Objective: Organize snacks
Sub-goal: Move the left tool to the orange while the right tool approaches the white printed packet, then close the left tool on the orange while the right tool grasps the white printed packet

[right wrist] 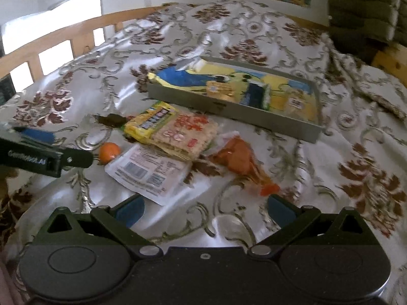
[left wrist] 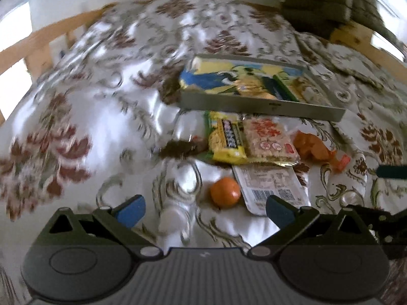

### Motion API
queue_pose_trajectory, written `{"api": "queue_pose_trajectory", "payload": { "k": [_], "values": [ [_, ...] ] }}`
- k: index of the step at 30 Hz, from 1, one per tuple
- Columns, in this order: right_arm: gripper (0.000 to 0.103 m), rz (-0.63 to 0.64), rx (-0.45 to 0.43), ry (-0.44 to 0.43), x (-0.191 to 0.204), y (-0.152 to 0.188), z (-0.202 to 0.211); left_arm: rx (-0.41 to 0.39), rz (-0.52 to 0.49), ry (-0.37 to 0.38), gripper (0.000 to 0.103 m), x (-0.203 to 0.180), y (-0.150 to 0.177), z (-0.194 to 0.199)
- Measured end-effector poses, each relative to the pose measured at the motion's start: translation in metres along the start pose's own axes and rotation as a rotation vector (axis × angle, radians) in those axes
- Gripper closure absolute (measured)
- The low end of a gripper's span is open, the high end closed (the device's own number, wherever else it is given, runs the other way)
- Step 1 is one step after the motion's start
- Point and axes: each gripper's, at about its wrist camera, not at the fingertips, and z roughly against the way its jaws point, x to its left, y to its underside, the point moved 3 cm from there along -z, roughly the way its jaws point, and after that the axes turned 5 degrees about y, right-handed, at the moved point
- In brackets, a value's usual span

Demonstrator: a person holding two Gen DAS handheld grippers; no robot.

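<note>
So both grippers are hovering over a bed with a shiny floral bedspread [right wrist: 254, 33], nothing in either one. The left gripper [left wrist: 203, 209] has its blue-padded fingers spread wide apart, empty, and the right gripper [right wrist: 204, 209] is the same deal: wide open, holding nothing.

Going left to right across the snack pile in the right wrist view: the left gripper's arm pokes in from the left edge, then there's a small orange [right wrist: 109, 151] just past its tip. Next to that lies a white packet [right wrist: 150, 170] face down with barcodes showing, closest to the camera. Behind it a yellow snack pack [right wrist: 150, 122] sits touching a pinkish cracker pack [right wrist: 185, 134], overlapping a bit. Then an orange wrapper [right wrist: 241, 162] lies just right of those.

Behind everything is a grey tray [right wrist: 229, 111] already holding a few snacks, including a big blue-and-yellow bag [right wrist: 193, 76]. Smaller packs in there are too blurry to name.

Left wrist view is motion-blurred.
</note>
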Motion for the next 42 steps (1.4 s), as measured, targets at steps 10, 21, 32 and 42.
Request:
{"api": "queue_pose_trajectory", "payload": {
  "k": [10,21,32,42],
  "values": [
    [0.001,0.045,0.005,-0.103,0.004,-0.009,-0.032,-0.053,-0.420,0.070,0.000,-0.005,-0.003,-0.014],
    [0.002,0.205,0.013,-0.115,0.032,-0.001,-0.049,-0.014,-0.655,0.217,0.013,-0.005,0.002,-0.037],
    [0.015,0.448,-0.110,0.019,0.063,0.003,-0.065,0.005,-0.536,0.266,0.035,0.005,-0.001,-0.051],
    [0.035,0.614,-0.229,0.101,0.083,0.011,-0.055,-0.028,-0.387,0.233,0.054,0.006,-0.003,-0.052]
  ]
}}
